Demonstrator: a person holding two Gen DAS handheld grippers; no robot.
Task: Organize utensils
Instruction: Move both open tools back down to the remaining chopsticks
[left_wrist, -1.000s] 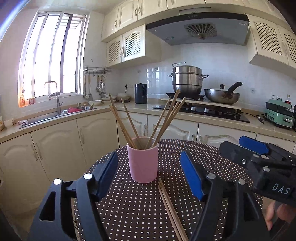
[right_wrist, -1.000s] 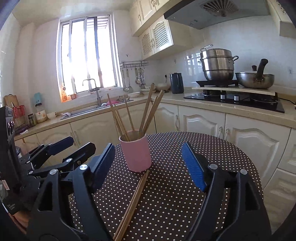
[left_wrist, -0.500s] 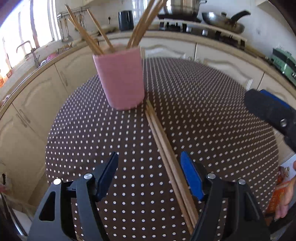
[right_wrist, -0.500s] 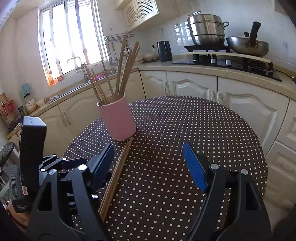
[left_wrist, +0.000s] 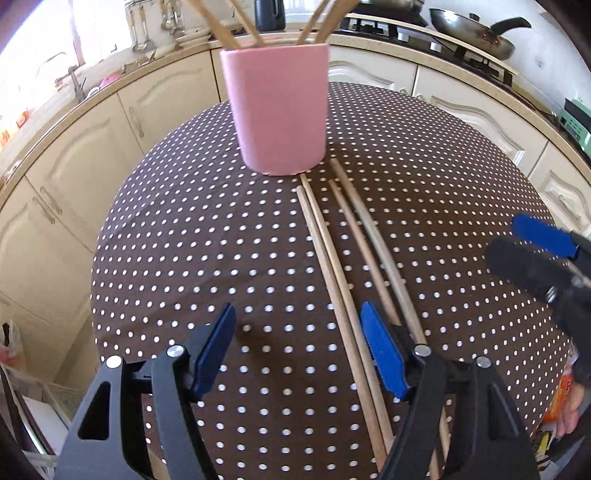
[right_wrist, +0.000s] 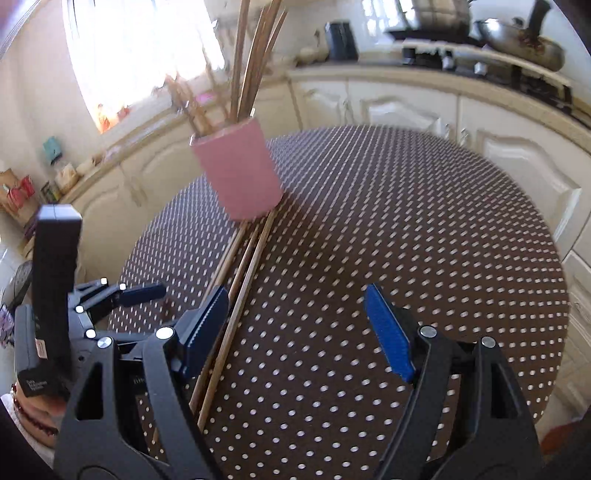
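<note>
A pink cup (left_wrist: 279, 110) stands on the round dotted table (left_wrist: 184, 258) and holds several wooden chopsticks. Several more chopsticks (left_wrist: 332, 258) lie flat on the cloth, running from the cup's base toward me. My left gripper (left_wrist: 299, 350) is open, low over the table, with its right pad beside the near ends of the lying chopsticks. My right gripper (right_wrist: 295, 332) is open and empty; the lying chopsticks (right_wrist: 240, 280) pass next to its left pad. The cup (right_wrist: 238, 171) shows in the right wrist view too. The right gripper also shows at the left wrist view's right edge (left_wrist: 543, 251).
The table's edge curves round close on both sides. Cream kitchen cabinets (left_wrist: 74, 155) and a counter ring the table. A pan (left_wrist: 476, 26) sits on the stove at the back right. The left gripper's body (right_wrist: 55, 295) stands at the right wrist view's left.
Both grippers have tilted down and dropped closer to the table. The lying chopsticks now sit near the left gripper's right pad and spread further apart. Both stay open.
</note>
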